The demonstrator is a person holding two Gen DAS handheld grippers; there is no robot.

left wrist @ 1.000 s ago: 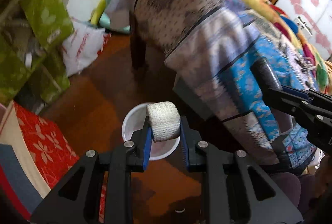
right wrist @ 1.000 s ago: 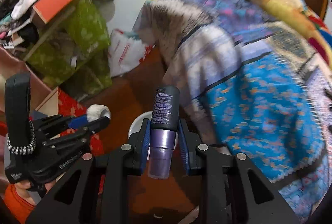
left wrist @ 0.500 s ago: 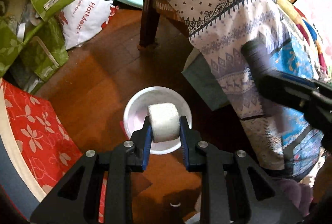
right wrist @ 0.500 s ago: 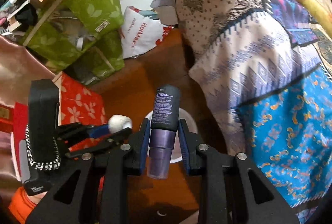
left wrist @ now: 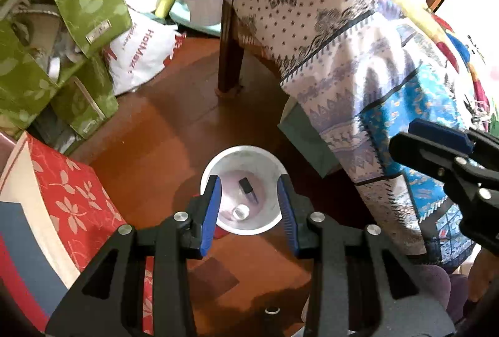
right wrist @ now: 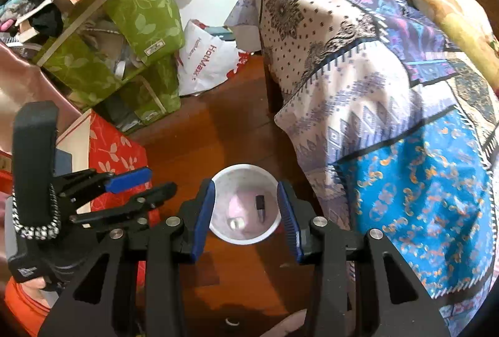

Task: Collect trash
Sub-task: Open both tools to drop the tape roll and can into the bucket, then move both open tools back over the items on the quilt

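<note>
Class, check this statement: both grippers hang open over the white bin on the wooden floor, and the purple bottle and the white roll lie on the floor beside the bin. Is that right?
Not quite. The purple bottle and the white roll lie inside the white bin, not beside it. The left wrist view shows both at its bottom. The rest holds: the left gripper and right gripper are open above it.

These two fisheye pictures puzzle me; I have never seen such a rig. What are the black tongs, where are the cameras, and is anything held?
A person holds a two-finger gripper in each hand, with a camera on each looking along its fingers. One picture shows the left gripper, the other the right gripper. Both hang over a white bin on the wooden floor. Their jaws have just been opening and hold nothing. A dark bottle and a white roll lie inside the bin. Beside it hangs a patterned cloth.
</note>
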